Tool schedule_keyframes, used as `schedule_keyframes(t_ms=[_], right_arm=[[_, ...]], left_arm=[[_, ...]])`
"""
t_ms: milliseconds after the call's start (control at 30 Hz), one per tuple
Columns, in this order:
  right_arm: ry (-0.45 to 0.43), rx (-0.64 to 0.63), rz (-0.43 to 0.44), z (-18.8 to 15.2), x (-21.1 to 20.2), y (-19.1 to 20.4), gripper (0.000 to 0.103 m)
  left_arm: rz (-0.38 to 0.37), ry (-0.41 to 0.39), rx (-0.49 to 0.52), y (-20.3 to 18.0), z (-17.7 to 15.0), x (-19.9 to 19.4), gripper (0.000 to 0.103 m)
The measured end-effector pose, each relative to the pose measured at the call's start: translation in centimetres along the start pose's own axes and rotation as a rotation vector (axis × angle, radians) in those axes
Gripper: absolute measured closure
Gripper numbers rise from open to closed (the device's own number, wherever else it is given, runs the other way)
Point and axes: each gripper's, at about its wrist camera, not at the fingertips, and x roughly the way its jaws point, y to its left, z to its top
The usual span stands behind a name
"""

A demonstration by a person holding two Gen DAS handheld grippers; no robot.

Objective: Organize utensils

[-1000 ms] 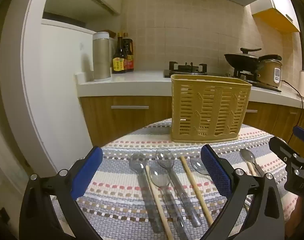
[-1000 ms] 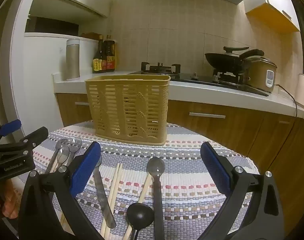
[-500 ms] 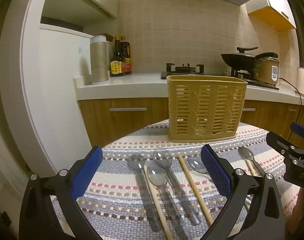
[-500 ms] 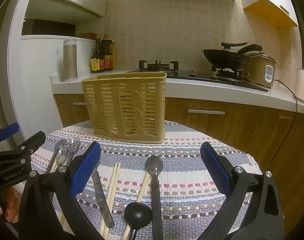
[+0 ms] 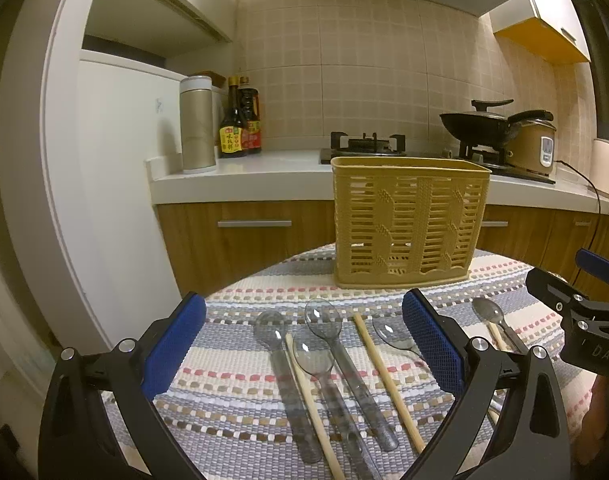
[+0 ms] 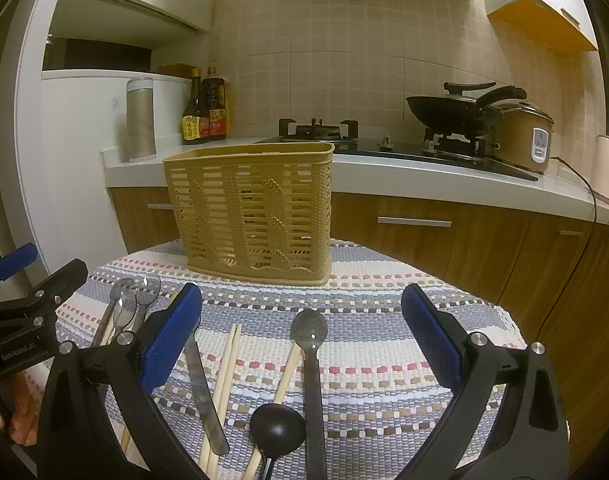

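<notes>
Blue-padded fingers frame both wrist views, and neither tool grips anything: the left gripper [image 5: 304, 344] is spread wide above a cluster of clear plastic spoons [image 5: 322, 322], and the right gripper [image 6: 302, 340] is spread just as wide above a dark-handled spoon [image 6: 309, 330].

Under the left gripper, three clear spoons lie side by side with bowls pointing away, and two wooden chopsticks [image 5: 386, 376] run among them, one crossing beside the nearest spoon's handle. A fourth clear spoon [image 5: 392, 338] lies just beside the right-hand pad.

Under the right gripper, a black ladle [image 6: 277, 426] sits nearest the camera, its bowl beside the dark-handled spoon's stem. Left of it a pair of pale chopsticks [image 6: 227, 372] lies close together, then a metal knife [image 6: 202, 390] partly hidden behind the left pad. A single chopstick slants under the spoon.

All of this rests on a striped woven tablecloth [image 6: 384, 344] over a round table. Farther back, near the table's far edge, a tan slotted utensil basket [image 5: 408, 224] stands upright, well apart from the utensils.

Beyond it run the kitchen counter [image 5: 264, 172], two sauce bottles [image 5: 240, 124], a gas hob, a black wok [image 6: 452, 110] and a rice cooker [image 6: 524, 138].
</notes>
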Motion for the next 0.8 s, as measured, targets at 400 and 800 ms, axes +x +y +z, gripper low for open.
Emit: schedule_keyframes(t_ms=[400,800], right_arm=[[0.004,0.000,0.000,0.02,0.03,0.04,0.008],[0.005,0.001,0.001,0.06,0.04,-0.04,0.008]], left_arm=[[0.001,-0.006,0.000,-0.19,-0.45,-0.18,0.008],[0.001,-0.010,0.002,-0.28,-0.65,-0.21,0.008]])
